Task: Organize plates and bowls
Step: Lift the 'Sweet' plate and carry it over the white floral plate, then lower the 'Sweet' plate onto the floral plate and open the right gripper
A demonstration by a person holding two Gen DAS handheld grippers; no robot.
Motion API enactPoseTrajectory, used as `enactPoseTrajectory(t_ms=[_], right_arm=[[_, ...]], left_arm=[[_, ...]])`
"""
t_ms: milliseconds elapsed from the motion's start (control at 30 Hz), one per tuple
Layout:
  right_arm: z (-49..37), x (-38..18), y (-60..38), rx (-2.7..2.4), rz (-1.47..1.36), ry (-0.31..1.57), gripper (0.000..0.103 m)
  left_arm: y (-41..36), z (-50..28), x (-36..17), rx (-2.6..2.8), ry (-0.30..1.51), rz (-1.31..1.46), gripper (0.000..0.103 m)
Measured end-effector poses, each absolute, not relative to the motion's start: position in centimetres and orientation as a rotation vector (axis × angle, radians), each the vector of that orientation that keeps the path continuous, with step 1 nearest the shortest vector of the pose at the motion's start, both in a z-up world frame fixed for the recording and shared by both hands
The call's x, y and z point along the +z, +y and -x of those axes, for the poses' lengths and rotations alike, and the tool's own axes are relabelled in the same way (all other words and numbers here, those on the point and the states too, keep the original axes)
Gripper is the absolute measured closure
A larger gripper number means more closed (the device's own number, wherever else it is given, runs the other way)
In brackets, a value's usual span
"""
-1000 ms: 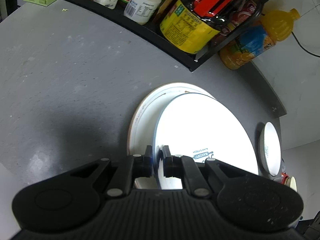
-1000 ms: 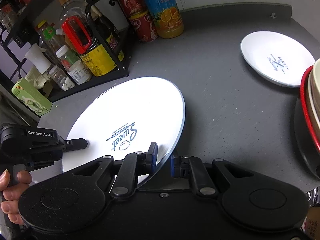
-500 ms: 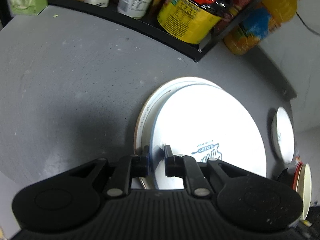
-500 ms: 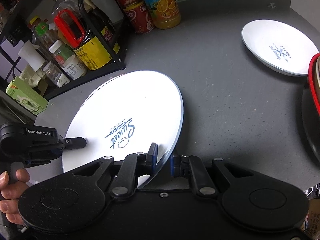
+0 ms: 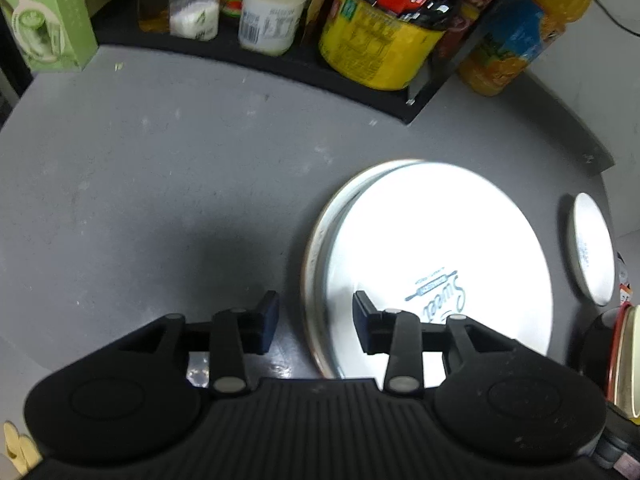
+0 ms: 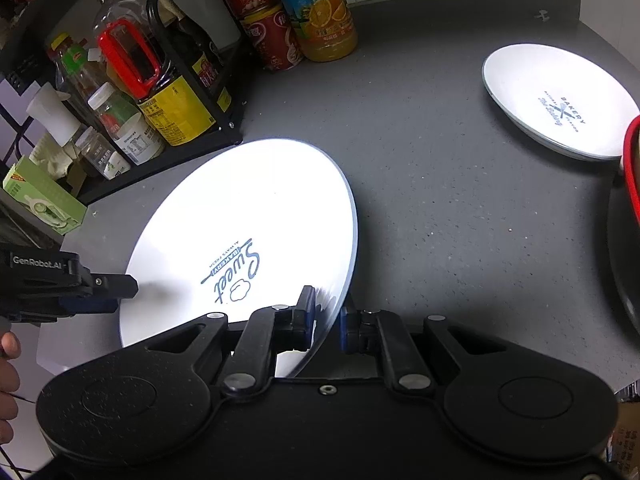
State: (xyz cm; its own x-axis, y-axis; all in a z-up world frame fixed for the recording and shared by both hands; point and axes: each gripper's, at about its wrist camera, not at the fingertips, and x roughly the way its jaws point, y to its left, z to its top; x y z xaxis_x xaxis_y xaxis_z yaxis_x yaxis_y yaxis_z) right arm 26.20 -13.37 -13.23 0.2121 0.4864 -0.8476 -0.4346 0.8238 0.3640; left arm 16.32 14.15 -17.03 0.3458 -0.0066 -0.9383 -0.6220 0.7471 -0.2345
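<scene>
A large white plate (image 5: 432, 240) printed "Sweet" lies on a brown-rimmed plate (image 5: 316, 236) on the grey counter. My left gripper (image 5: 316, 320) straddles the near-left rim of both plates. Its jaws are opening and the pads stand clear of the rim. In the right wrist view the same large plate (image 6: 248, 208) has my right gripper (image 6: 327, 314) shut on its near rim, and the left gripper (image 6: 120, 292) reaches in at the plate's left edge. A smaller white "Bakery" plate (image 6: 556, 104) sits apart at the far right, also in the left wrist view (image 5: 592, 248).
A black rack (image 6: 188, 148) of sauce bottles and jars lines the back left, with red cans (image 6: 268, 36) and an orange juice bottle (image 6: 320, 12) beside it. A green box (image 6: 40, 200) stands at the left. Red-rimmed stacked bowls (image 6: 632, 172) sit at the right edge.
The left gripper's jaws have spread apart and let go of the large plate's rim. The plate now lies flatter over the brown-rimmed plate. The right gripper keeps its grip.
</scene>
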Motion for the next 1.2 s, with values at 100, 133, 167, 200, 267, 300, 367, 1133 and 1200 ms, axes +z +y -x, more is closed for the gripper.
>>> enactPoseTrajectory(t_ms=[100, 133, 167, 200, 267, 300, 367, 1133, 1200], right_arm=[[-26.2, -13.4, -13.1, 0.641, -0.037, 1.203, 0.089], [-26.2, -13.4, -12.9, 0.640, -0.034, 1.207, 0.089], [-26.3, -13.5, -12.8, 0.640, -0.030, 1.214, 0.088], [-26.6, -13.6, -12.6, 0.639, -0.025, 1.223, 0.088], [-26.9, -13.8, -12.1, 0.639, -0.011, 1.236, 0.087], [-27.1, -13.8, -12.0, 0.639, -0.003, 1.242, 0.086], [-27.5, -13.8, -11.6, 0.630, 0.012, 1.260, 0.086], [-29.3, -12.7, -13.2, 0.641, -0.044, 1.263, 0.090], [-29.5, -12.5, -13.3, 0.645, -0.047, 1.264, 0.090]], left_arm=[[14.2, -16.3, -18.3, 0.438, 1.176, 0.659, 0.064], [14.2, -16.3, -18.5, 0.435, 1.171, 0.664, 0.064], [14.3, -16.2, -18.7, 0.433, 1.162, 0.671, 0.064], [14.3, -16.2, -18.9, 0.432, 1.156, 0.675, 0.064], [14.5, -16.2, -19.1, 0.432, 1.149, 0.690, 0.064], [14.6, -16.2, -19.2, 0.434, 1.147, 0.697, 0.065], [14.7, -16.1, -19.2, 0.435, 1.144, 0.701, 0.065], [14.4, -17.3, -17.3, 0.454, 1.188, 0.603, 0.075], [14.4, -17.4, -16.3, 0.462, 1.174, 0.583, 0.072]])
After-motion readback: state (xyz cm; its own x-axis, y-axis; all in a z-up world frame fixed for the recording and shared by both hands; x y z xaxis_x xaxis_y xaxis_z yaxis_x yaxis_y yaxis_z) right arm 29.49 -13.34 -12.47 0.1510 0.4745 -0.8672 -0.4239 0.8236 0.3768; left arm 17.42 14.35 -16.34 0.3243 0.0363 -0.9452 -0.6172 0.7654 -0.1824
